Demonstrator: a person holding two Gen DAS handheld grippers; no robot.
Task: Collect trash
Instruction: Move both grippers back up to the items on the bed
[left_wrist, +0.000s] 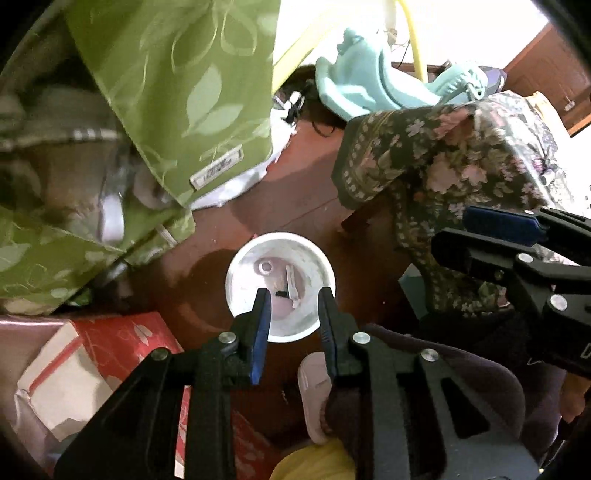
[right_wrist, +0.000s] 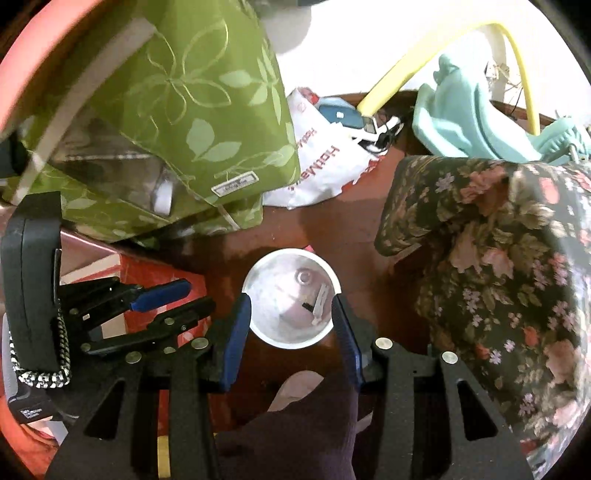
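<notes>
A white round bin (left_wrist: 236, 273) stands on the brown floor, seen from above; it also shows in the right wrist view (right_wrist: 266, 325). Inside lie a white wrapper (left_wrist: 292, 282), a small black scrap (left_wrist: 281, 294) and a round cap (left_wrist: 266, 266). My left gripper (left_wrist: 293, 295) hovers over the bin's near rim, jaws open and empty. My right gripper (right_wrist: 291, 301) hangs over the bin too, jaws wide open and empty. In the right wrist view the left gripper (right_wrist: 184, 295) is at the left; in the left wrist view the right gripper (left_wrist: 454, 229) is at the right.
A green leaf-print cloth (left_wrist: 177, 92) hangs at the left. A floral-covered seat (right_wrist: 498, 258) is at the right. A red box (left_wrist: 110, 354) sits at lower left. A white plastic bag (right_wrist: 325, 162) and teal plastic items (right_wrist: 461, 122) lie behind.
</notes>
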